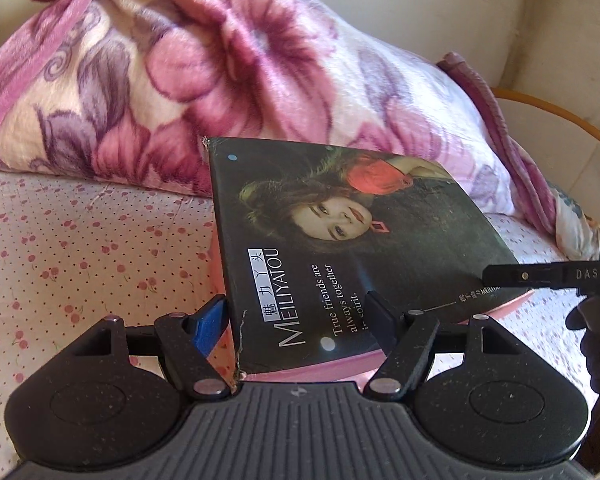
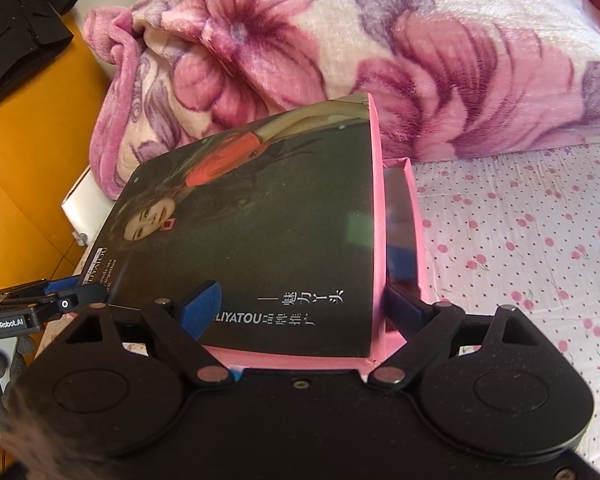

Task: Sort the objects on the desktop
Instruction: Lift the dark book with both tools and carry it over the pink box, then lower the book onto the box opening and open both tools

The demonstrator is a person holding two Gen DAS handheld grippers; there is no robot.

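Observation:
A pink cardboard box has a dark lid (image 1: 364, 240) printed with a woman's portrait and "MEILIYATOU". The lid is held tilted above the open pink box base (image 2: 412, 216) on the bed. My left gripper (image 1: 296, 312) is shut on the lid's left edge, one finger over and one under. My right gripper (image 2: 304, 308) is shut on the lid's (image 2: 260, 220) right side the same way. The right gripper shows at the right in the left wrist view (image 1: 540, 276). The left gripper shows at the lower left in the right wrist view (image 2: 56, 300). Something blue (image 2: 402, 256) lies inside the base.
A pink and purple floral blanket (image 1: 220, 60) is piled behind the box. The bed has a white sheet (image 1: 80, 248) with red cherries. An orange floor (image 2: 32, 152) and a black garment (image 2: 16, 20) lie left of the bed. A white box (image 2: 80, 196) sits at the bed's edge.

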